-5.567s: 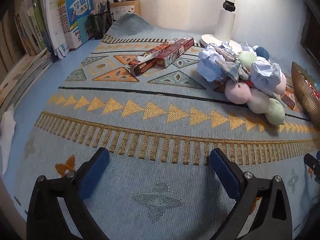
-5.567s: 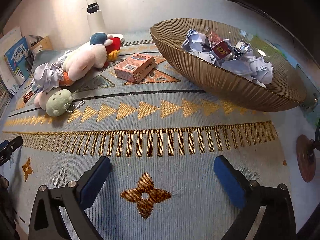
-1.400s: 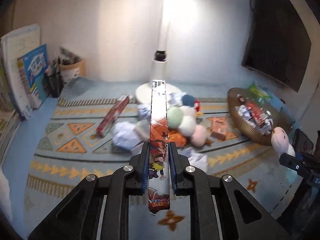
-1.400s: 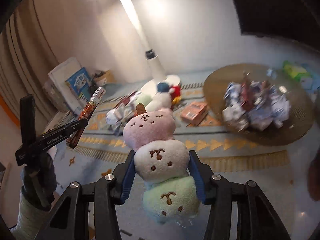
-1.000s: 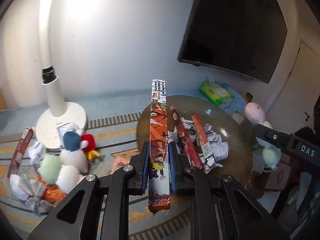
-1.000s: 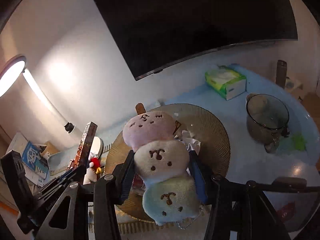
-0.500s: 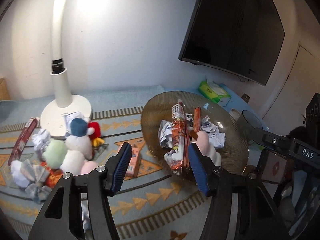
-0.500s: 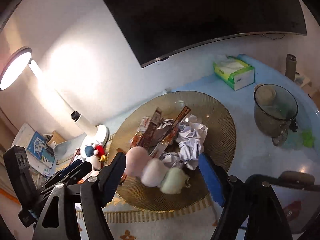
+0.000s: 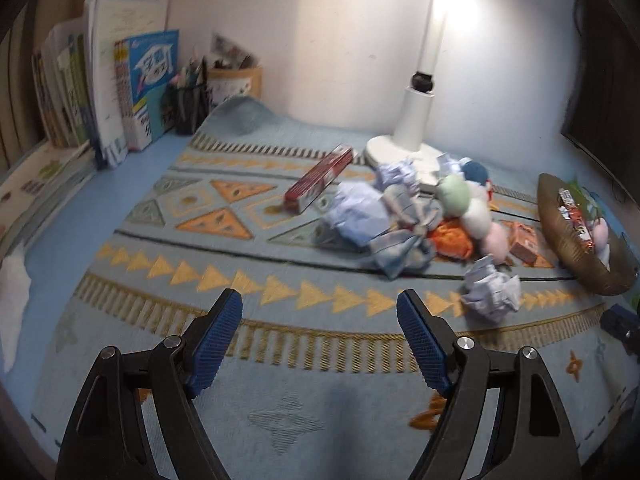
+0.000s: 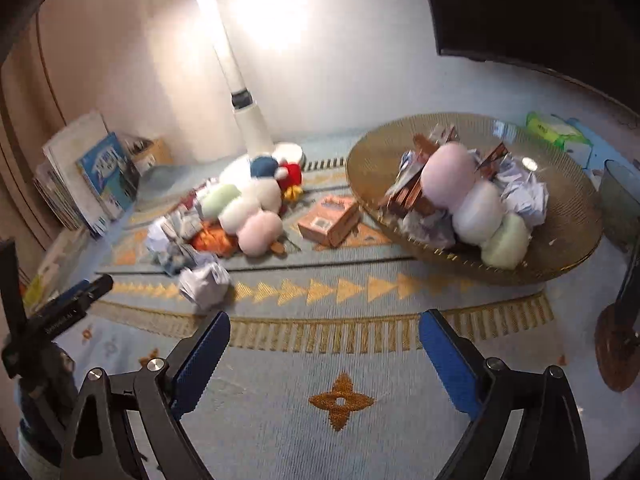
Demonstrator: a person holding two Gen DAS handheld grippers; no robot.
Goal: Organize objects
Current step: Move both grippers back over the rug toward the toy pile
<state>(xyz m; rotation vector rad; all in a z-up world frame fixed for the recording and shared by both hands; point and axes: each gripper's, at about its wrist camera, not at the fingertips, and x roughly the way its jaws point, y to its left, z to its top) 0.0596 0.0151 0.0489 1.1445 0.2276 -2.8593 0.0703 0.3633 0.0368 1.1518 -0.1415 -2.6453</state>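
Over the patterned mat my left gripper has its jaws opening and nothing between them. My right gripper also has its jaws opening with nothing between them. The gold bowl at the right holds a pink-white-green plush, snack boxes and crumpled paper. On the mat lie a long red box, crumpled papers, a second plush and an orange box. In the right wrist view the left gripper shows at the left edge.
A white lamp base stands at the back. Books and a pen holder line the left. A tissue box and a glass jar sit right of the bowl. A dark screen hangs behind.
Both grippers let go of their loads into the bowl, the long box and the plush, then swung down and left toward the mat with jaws wider apart.
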